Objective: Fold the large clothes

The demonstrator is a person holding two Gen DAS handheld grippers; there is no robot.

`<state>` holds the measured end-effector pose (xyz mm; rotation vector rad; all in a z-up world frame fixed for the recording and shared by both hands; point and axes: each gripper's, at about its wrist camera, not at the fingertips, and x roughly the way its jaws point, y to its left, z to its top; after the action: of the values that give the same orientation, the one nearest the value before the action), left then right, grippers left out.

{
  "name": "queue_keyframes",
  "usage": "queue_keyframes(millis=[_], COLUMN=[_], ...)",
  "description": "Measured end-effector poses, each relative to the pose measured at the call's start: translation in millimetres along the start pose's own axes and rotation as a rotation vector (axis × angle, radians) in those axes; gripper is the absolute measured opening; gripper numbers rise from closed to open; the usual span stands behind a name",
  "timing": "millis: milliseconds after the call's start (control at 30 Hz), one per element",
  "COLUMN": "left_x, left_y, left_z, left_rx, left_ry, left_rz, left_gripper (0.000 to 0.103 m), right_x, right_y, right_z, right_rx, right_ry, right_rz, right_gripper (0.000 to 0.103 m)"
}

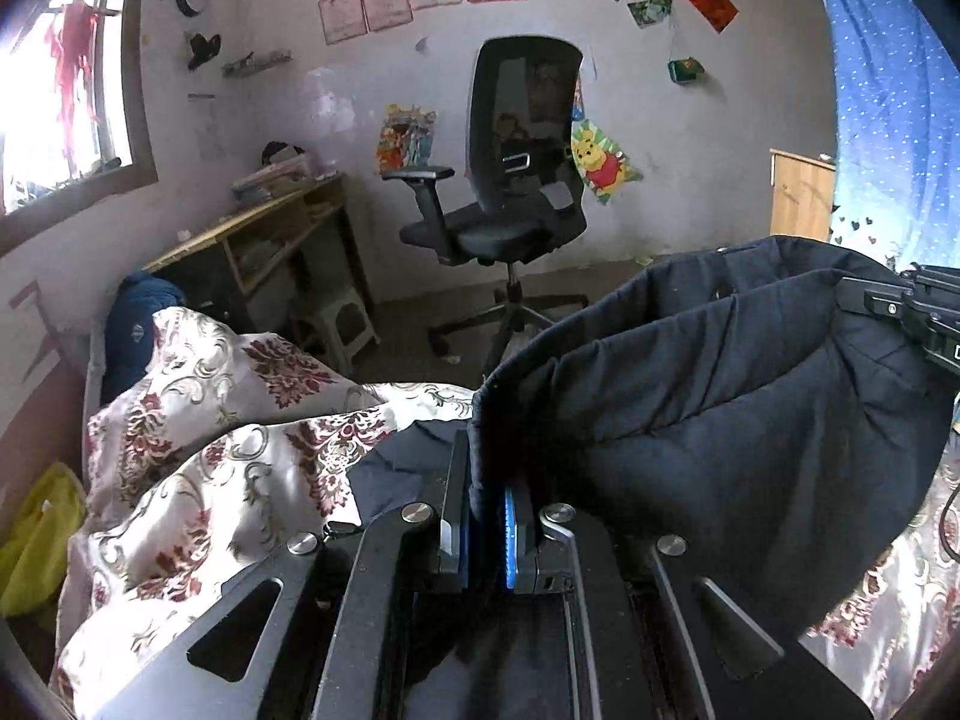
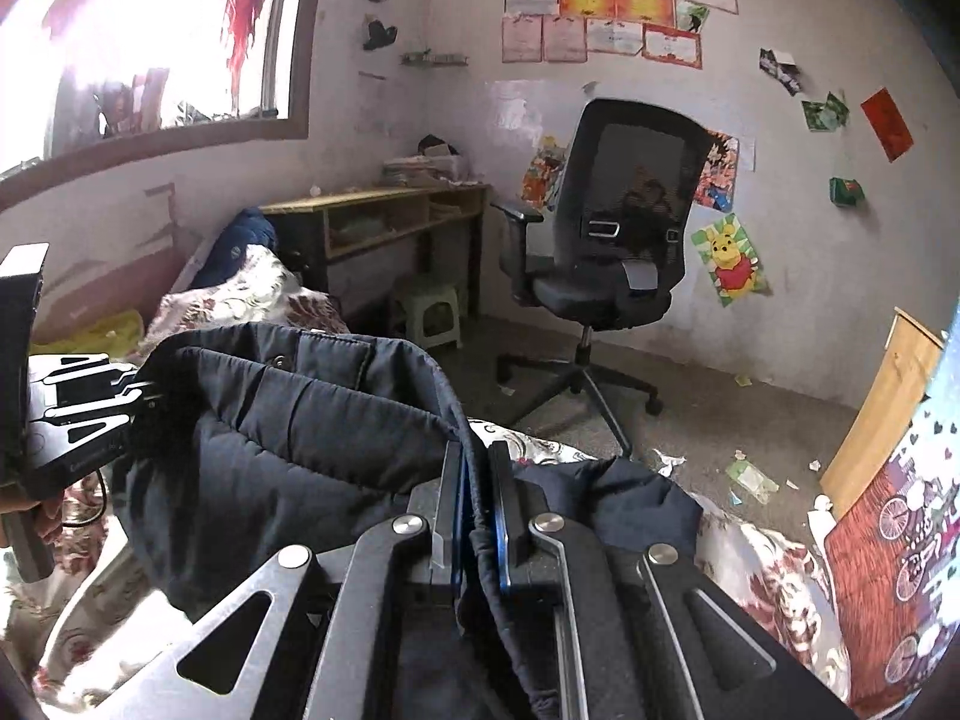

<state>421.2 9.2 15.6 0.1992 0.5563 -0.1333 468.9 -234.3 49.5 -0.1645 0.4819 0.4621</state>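
The left gripper point(image 1: 485, 480) pinches one edge of the dark blue jacket point(image 1: 720, 396). The jacket hangs in a sagging fold above the flowery blanket point(image 1: 180, 468) on the bed. The right gripper point(image 2: 476, 480) pinches the other edge.

Wall papers' point(image 2: 606, 18) print too small; dark jacket's point(image 1: 720, 396) lower part hidden behind left claw point(image 1: 485, 480).
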Motion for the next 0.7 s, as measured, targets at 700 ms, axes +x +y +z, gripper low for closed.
queue_keyframes(millis=[700], left_x=[119], left_y=[12], left_z=[-6], left_rx=[-0.021], left_ry=[0.114], left_rz=[-0.016], left_gripper=[0.006], right_x=[128], right_y=[-35], right_z=[-15], right_rx=[-0.007], right_ry=[0.112], right_rz=[0.028], right_gripper=[0.008])
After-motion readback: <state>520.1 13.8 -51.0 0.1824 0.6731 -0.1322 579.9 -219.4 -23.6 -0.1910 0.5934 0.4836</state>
